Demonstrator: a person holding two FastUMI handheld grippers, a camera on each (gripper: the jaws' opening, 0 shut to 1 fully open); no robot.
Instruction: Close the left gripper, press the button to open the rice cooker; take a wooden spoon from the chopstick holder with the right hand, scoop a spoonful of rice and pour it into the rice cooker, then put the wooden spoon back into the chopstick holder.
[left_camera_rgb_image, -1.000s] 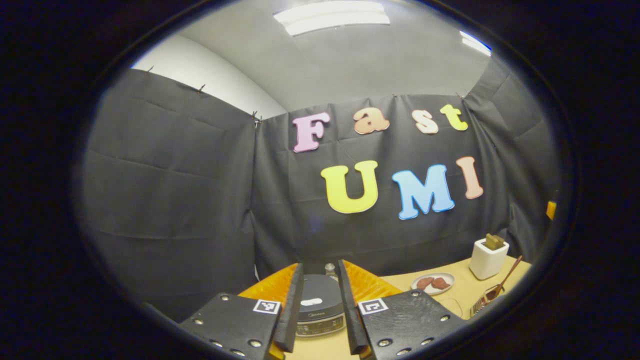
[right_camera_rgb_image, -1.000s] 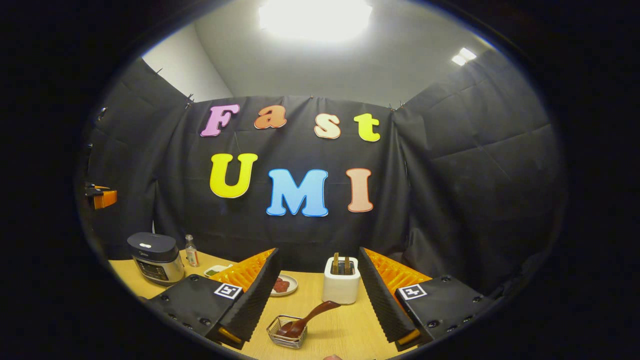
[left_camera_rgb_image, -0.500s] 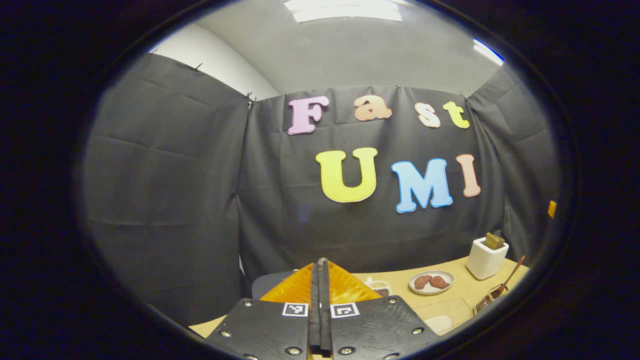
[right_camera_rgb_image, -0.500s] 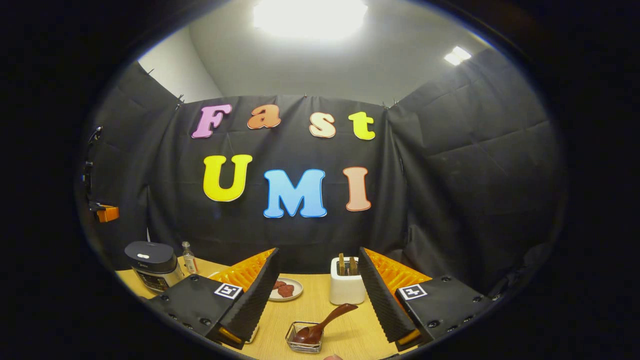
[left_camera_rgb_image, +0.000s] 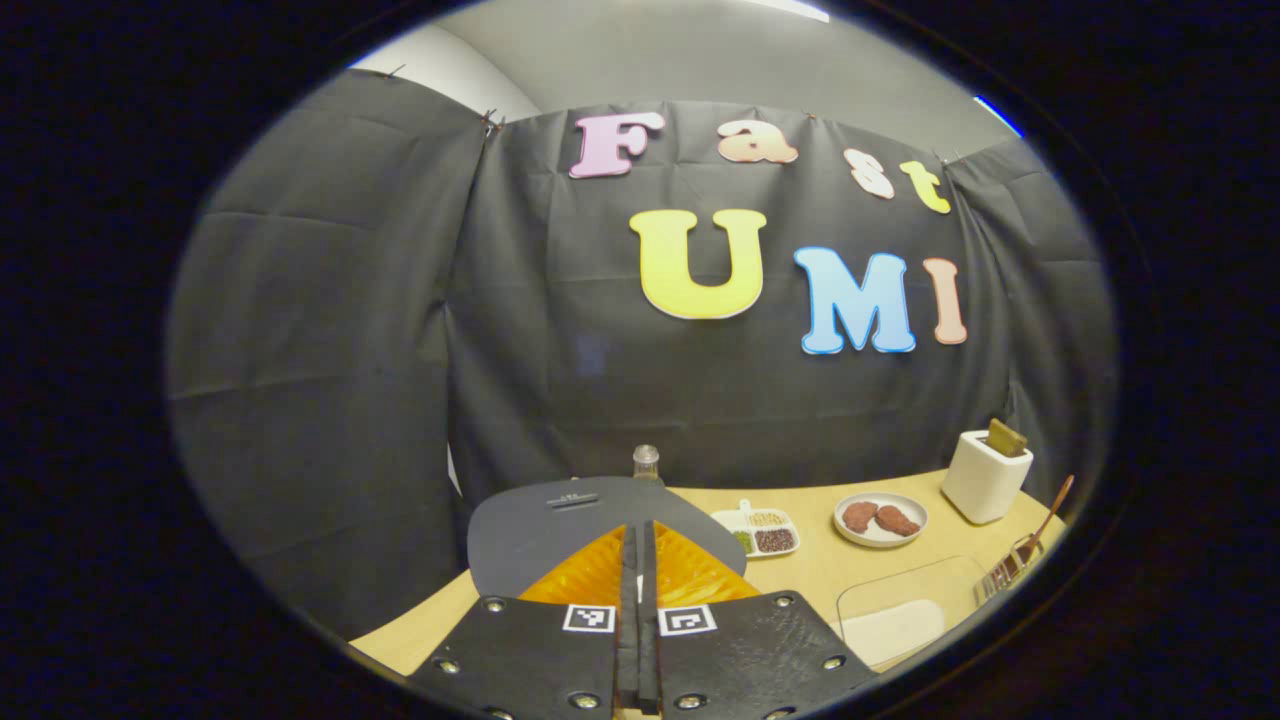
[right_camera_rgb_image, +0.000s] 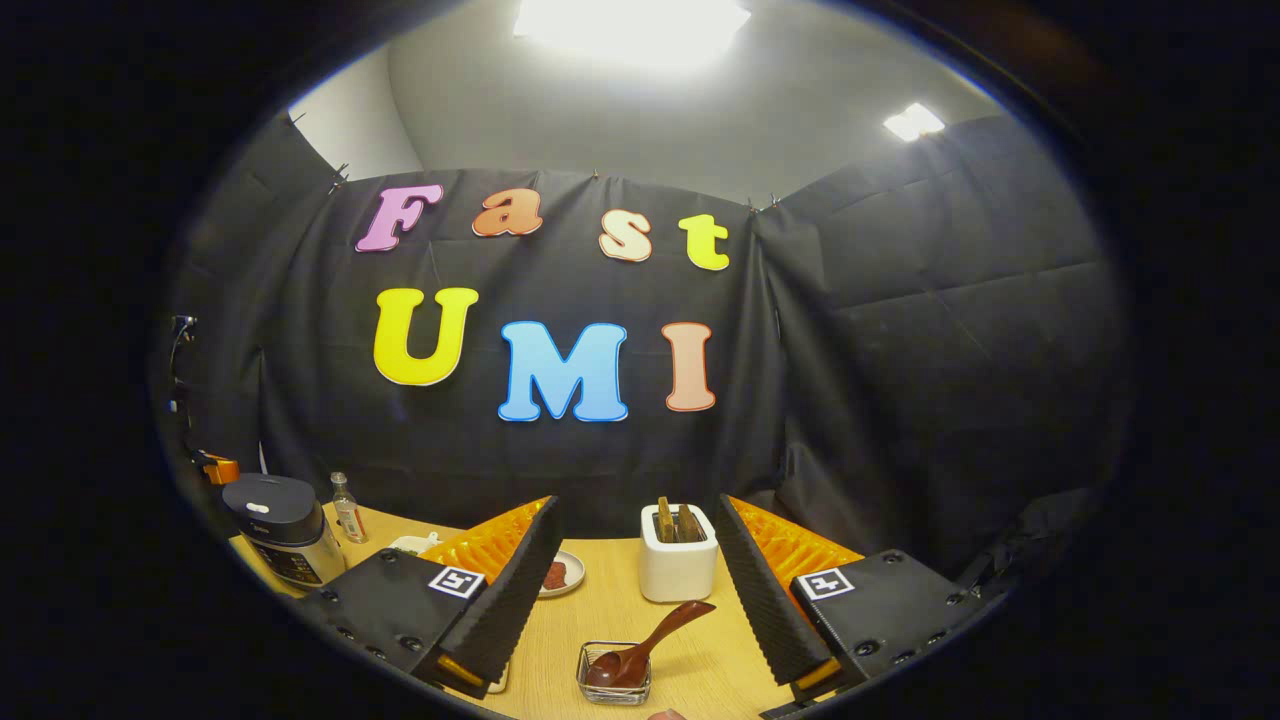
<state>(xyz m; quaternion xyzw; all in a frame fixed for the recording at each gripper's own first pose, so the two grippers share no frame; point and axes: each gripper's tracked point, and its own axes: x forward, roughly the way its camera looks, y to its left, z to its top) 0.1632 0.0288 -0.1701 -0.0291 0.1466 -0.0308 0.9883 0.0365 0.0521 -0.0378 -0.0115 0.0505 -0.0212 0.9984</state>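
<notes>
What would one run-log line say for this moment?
left gripper: shut, over rice cooker lid | right gripper: open, empty | wooden spoon: in wire basket | lid: down

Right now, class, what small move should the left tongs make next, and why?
Probably ease the left tongs straight down onto the button on the rice cooker. The tongs are shut and sit just over the lid, and in the right gripper view that lid looks closed, so the press seems not yet done.
</notes>
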